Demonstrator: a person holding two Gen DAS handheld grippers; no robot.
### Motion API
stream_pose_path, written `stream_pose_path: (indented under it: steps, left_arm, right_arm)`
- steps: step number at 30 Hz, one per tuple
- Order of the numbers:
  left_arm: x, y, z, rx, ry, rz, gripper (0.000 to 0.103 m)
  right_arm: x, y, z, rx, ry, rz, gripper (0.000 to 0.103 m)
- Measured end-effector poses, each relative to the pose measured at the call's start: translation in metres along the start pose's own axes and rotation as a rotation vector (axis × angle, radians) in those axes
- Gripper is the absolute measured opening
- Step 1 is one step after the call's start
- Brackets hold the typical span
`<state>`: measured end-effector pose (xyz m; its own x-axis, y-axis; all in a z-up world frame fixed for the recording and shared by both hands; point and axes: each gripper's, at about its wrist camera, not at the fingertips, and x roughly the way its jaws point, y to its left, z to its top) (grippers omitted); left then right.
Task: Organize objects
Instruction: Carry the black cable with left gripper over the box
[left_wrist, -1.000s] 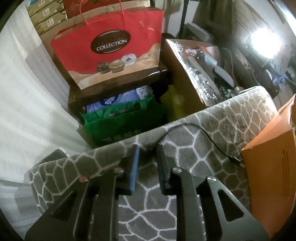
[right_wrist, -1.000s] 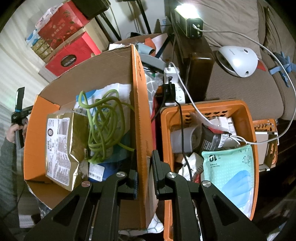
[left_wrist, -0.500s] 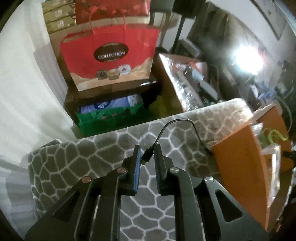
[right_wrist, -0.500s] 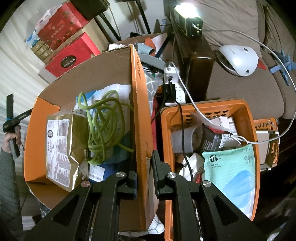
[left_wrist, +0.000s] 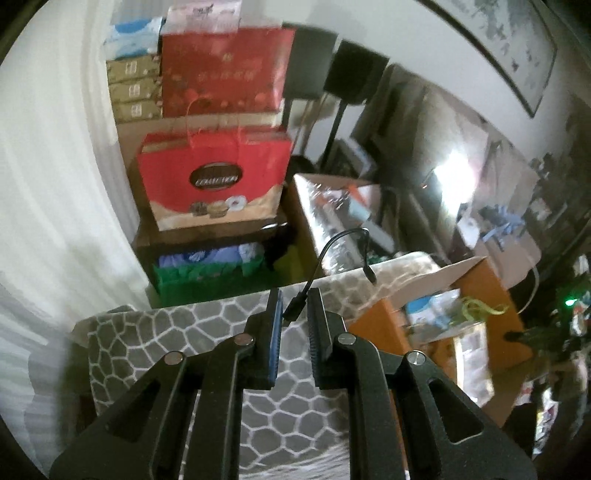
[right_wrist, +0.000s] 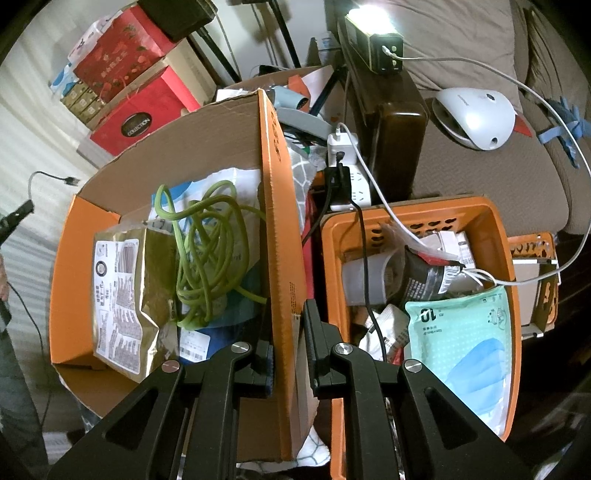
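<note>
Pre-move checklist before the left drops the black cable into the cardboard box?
1. Left gripper holds the black cable by one plug: ok.
2. Cable's free end clear of the patterned cushion: ok, it hangs in the air.
3. Right gripper clamps the cardboard box flap, keeping it open: ok.
4. Room in the box: cannot tell; green cord and gold pouch fill most of it.
5. Left gripper over the box: not ok, box lies to its right.
</note>
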<state>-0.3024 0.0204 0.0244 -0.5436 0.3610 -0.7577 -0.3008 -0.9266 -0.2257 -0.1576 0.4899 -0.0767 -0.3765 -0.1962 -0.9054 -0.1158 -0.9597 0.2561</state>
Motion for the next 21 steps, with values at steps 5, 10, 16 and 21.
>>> stream_pose_path:
  steps: [5,10,16,21]
  left_arm:
    - [-0.02,-0.025,-0.003,-0.026,-0.013,-0.014,0.012]
    - [-0.03,-0.054,-0.013,-0.017,-0.028,-0.068,0.012]
    - [-0.022,-0.089,-0.03,-0.008,-0.019,-0.062,0.012]
    - [0.005,-0.113,-0.052,-0.021,0.033,-0.06,0.012]
  right_arm:
    - [0.0,0.001,0.0,0.007,-0.001,0.004,0.013]
    - [0.0,0.0,0.0,0.006,-0.001,0.003,0.013]
    - [0.0,0.0,-0.001,0.009,-0.003,0.005,0.013]
    - [-0.001,0.0,-0.001,0.017,-0.007,0.007,0.013]
